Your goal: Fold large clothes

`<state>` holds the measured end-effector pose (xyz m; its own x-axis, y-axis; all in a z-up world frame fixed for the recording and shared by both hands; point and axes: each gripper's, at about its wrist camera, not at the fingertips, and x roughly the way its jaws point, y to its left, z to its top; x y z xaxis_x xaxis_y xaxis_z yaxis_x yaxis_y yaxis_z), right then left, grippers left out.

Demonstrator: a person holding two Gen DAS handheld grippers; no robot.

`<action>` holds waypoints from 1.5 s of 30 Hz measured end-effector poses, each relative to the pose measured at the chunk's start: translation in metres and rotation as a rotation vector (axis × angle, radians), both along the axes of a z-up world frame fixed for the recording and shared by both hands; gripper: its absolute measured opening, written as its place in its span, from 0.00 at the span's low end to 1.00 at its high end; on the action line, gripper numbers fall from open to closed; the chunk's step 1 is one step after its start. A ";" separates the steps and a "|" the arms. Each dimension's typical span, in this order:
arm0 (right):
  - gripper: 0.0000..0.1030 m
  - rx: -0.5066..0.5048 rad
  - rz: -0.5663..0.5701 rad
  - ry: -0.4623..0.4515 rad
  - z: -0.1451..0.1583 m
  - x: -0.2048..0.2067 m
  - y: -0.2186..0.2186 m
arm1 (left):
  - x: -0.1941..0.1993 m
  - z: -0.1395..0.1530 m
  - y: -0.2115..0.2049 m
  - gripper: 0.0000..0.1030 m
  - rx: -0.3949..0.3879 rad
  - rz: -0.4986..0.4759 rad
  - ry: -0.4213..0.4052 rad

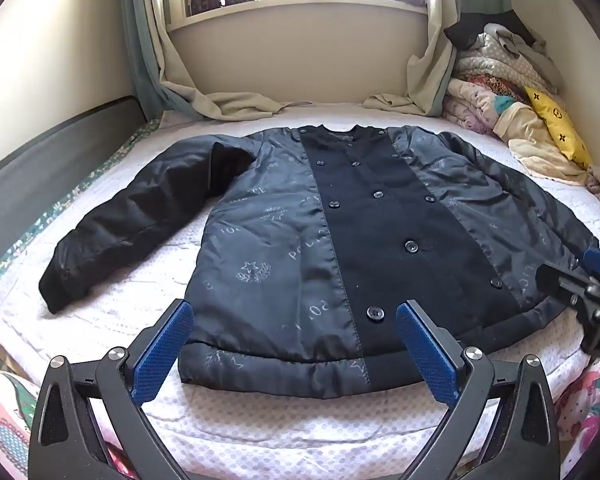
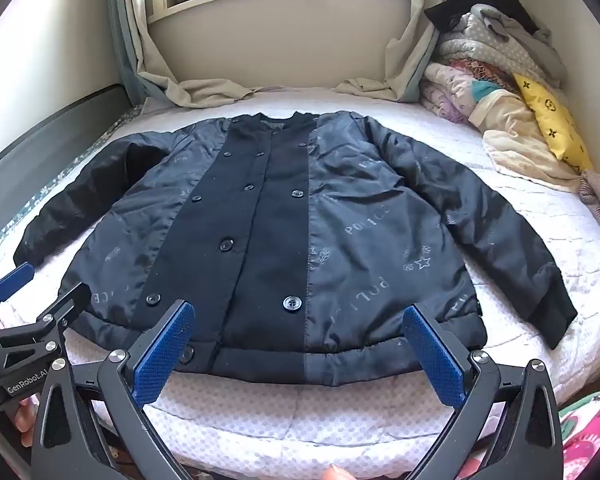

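both grippers, left gripper (image 1: 294,354) and right gripper (image 2: 300,356), hover with jaws spread wide, empty, over the near hem of the dark jacket (image 1: 340,240), which lies flat, buttoned, sleeves out, on the white bed (image 1: 280,416).

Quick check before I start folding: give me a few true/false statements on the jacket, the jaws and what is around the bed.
1. The jacket lies spread flat on the bed, buttoned front up. True.
2. The left gripper is shut on the hem. False: its jaws are open, holding nothing.
3. The right gripper has open jaws near the hem. True.
4. Both sleeves are folded across the chest. False: they lie out to the sides.
5. The yellow pillow is on the windowsill. False: it leans on the bedding pile.
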<state>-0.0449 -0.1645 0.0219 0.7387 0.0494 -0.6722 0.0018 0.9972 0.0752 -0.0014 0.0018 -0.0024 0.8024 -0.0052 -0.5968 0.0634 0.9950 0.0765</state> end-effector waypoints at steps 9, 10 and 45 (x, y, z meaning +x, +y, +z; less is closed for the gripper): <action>1.00 0.008 -0.008 0.015 -0.004 0.002 0.006 | -0.002 -0.007 -0.010 1.00 0.062 -0.028 0.003; 1.00 0.005 -0.008 0.018 -0.005 0.003 0.006 | -0.002 -0.007 -0.011 1.00 0.061 -0.030 0.004; 1.00 -0.002 -0.008 0.033 -0.010 0.009 0.009 | 0.008 -0.011 0.001 1.00 0.013 0.012 0.027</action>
